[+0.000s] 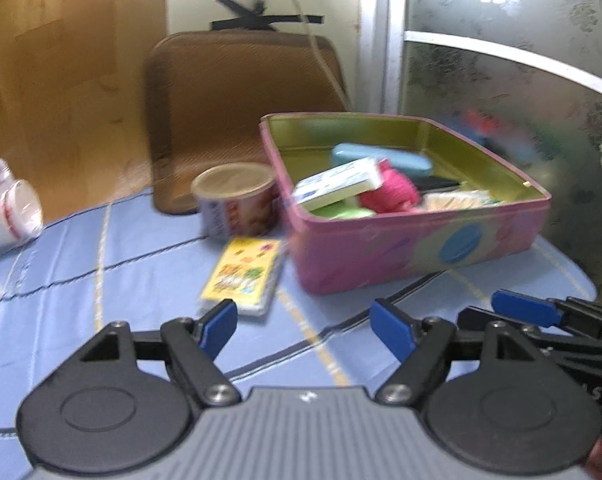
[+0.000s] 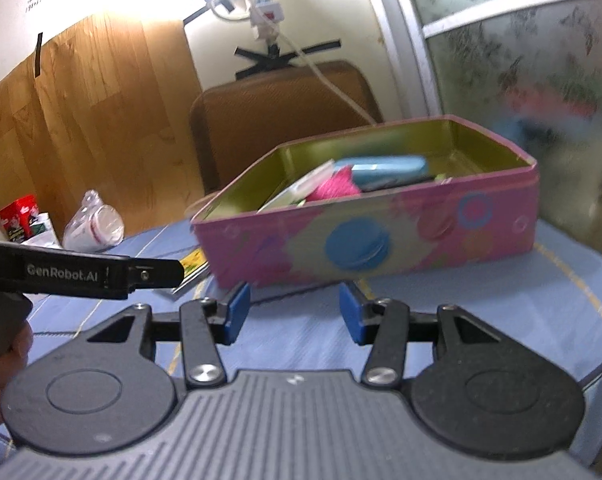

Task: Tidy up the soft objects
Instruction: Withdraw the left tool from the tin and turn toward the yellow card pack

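Both the left gripper and right gripper hover spread and empty. Inside the pink tin, the pink yarn ball looks light and squashy; pinch its middle gently.

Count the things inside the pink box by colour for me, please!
In the pink tin:
Blue: 1, the case
Pink: 1, the fluffy ball
White: 1, the flat packet
Green: 1, the piece under the packet
Black: 1, a thin thing
Total: 5 clearly seen; more may be hidden.
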{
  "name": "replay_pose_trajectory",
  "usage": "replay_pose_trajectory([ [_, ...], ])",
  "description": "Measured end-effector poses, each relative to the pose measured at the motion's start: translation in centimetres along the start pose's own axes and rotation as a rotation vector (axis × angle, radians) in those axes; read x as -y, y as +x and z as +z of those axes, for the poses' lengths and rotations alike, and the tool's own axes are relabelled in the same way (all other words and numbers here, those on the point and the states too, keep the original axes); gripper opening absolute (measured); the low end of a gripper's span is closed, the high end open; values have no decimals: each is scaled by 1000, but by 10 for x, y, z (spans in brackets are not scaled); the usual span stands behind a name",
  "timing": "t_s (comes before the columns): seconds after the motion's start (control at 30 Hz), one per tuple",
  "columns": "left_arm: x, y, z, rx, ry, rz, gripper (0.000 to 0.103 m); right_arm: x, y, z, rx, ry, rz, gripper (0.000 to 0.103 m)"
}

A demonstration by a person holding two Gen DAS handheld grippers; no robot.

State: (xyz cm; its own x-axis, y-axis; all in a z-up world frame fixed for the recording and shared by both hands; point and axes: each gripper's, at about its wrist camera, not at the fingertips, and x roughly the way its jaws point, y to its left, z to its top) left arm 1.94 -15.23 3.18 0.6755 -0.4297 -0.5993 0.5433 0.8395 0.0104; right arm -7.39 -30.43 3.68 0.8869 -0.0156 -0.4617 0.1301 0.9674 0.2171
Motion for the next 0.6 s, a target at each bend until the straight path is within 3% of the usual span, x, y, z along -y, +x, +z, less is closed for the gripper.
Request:
replay_pose_trajectory([
  [0.53, -98, 9, -43, -52, -111, 159, 76, -74, 42, -8, -129, -184, 101, 52],
  [0.6, -112, 8, -46, -44, -122, 178, 81, -84, 49, -7, -133, -211, 111, 52],
])
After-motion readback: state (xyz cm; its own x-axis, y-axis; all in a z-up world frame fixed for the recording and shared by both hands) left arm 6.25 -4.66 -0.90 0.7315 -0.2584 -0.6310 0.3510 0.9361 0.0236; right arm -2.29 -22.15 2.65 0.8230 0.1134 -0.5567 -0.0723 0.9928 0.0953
